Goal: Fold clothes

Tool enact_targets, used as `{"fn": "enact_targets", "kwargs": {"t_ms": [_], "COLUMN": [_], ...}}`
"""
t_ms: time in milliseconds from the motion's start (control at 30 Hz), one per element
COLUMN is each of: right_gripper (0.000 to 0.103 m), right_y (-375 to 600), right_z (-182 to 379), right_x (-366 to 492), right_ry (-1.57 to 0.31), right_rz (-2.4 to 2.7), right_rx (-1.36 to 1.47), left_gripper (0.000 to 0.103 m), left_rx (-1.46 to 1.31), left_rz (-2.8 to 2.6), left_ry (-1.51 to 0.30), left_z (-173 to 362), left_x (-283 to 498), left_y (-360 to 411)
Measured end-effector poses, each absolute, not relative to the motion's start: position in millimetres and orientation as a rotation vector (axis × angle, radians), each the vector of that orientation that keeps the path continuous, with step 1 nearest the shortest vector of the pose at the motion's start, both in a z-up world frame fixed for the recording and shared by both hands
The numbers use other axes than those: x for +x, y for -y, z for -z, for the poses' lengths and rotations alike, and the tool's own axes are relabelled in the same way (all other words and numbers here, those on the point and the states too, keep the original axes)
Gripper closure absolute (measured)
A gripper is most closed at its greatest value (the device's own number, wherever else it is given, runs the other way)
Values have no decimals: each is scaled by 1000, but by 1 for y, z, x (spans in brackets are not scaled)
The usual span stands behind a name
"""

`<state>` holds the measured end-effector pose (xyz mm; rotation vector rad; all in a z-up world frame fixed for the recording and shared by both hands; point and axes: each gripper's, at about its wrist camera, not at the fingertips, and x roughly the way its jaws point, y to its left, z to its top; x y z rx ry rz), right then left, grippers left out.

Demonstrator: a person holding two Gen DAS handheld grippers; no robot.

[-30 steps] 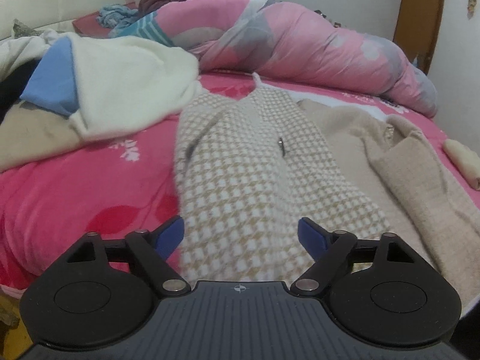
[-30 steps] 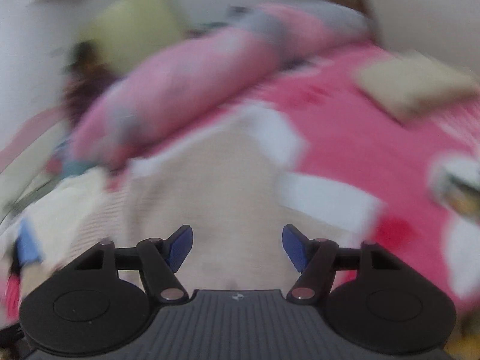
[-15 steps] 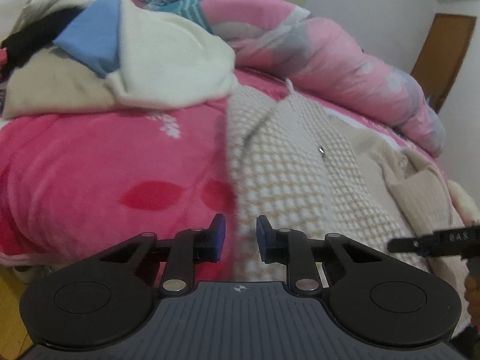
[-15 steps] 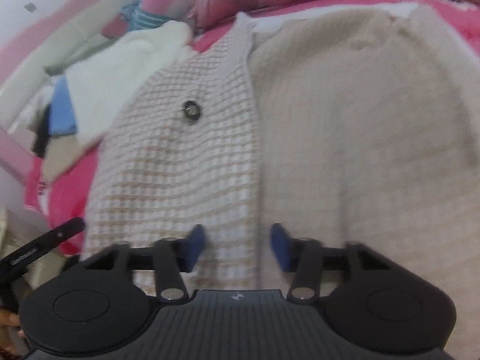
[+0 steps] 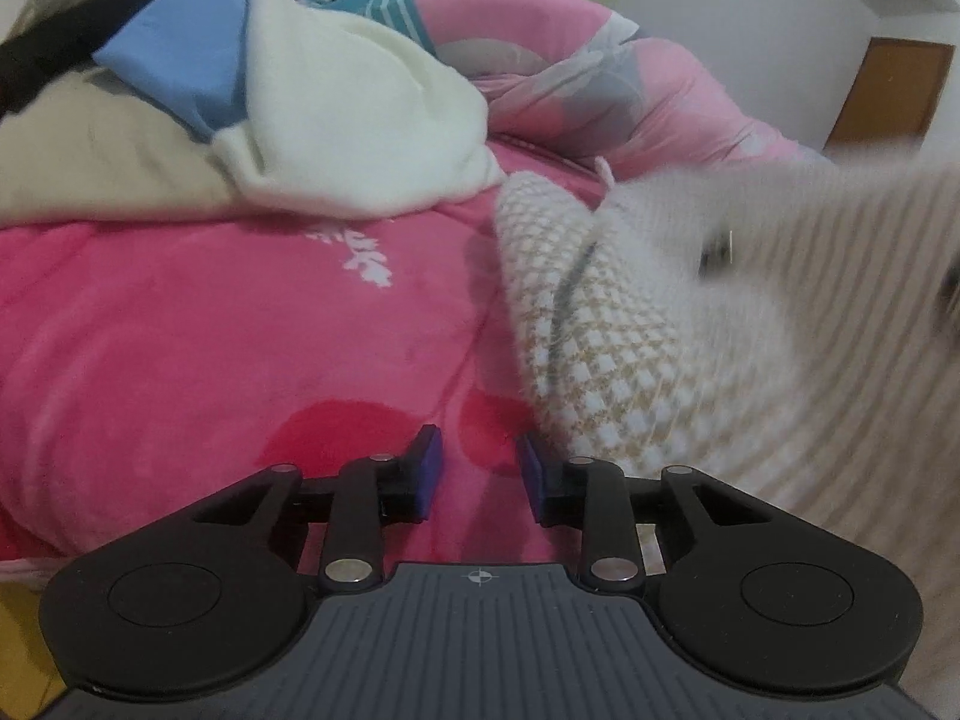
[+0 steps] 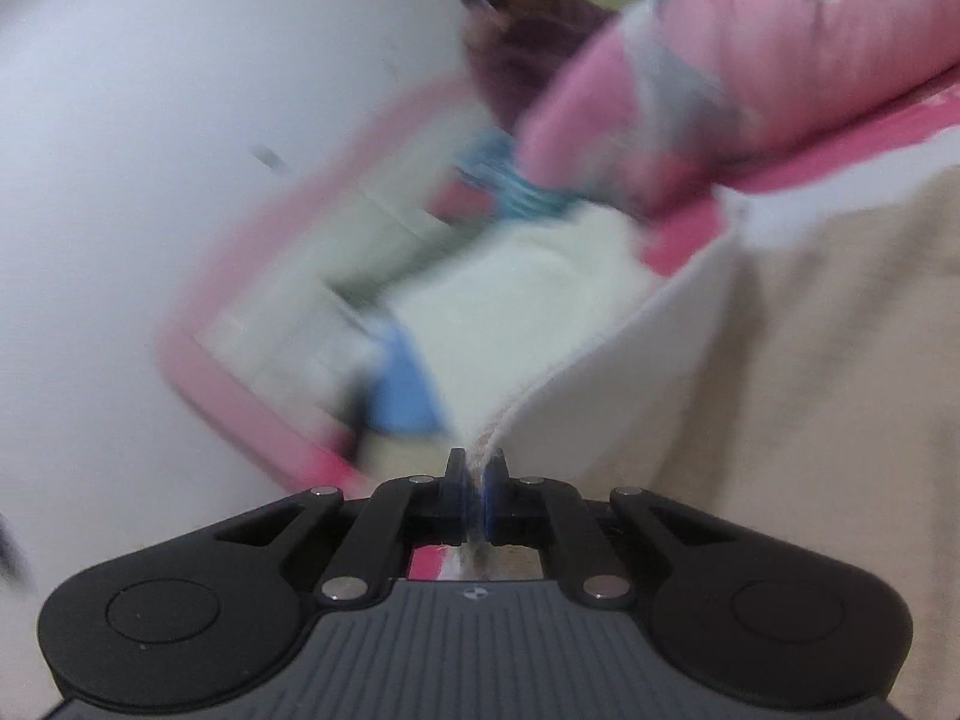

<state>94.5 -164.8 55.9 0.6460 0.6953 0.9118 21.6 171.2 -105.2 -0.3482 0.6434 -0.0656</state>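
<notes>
— Blue pads of the left gripper point(image 5: 477, 474), are they holding something?
— No, a gap stays between them, nothing inside, after opening a little. The right gripper point(image 6: 477, 489) just closed, pinching the cardigan point(image 5: 690, 324) edge, lifted over the pink bed point(image 5: 210, 330).

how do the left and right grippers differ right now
The left gripper has a clear gap between its pads with only pink bedding behind; the right gripper is pinched shut on the beige cardigan edge. The left has just reopened slightly, empty; the right has just closed. Both have blue pads.
</notes>
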Motion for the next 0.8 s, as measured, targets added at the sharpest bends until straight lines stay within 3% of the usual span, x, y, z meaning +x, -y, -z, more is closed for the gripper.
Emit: {"fn": "enact_targets", "kwargs": {"t_ms": [233, 600, 700, 800], "right_gripper": [98, 98, 98, 98], "right_y": [201, 244, 257, 259], "right_z": [-112, -131, -125, -122], "right_x": [127, 176, 181, 190], "right_ry": [-508, -390, -395, -396], "right_rz": [-942, -809, -786, -782], "right_rx": [801, 885, 907, 918], "left_gripper": [55, 50, 49, 44], "left_rx": [-351, -584, -503, -496], "left_rz": [117, 180, 144, 210], "left_ry": [-648, -615, -542, -590], "left_z": [108, 106, 99, 105], "left_x": [31, 18, 0, 5], "left_y": [-161, -165, -155, -143]}}
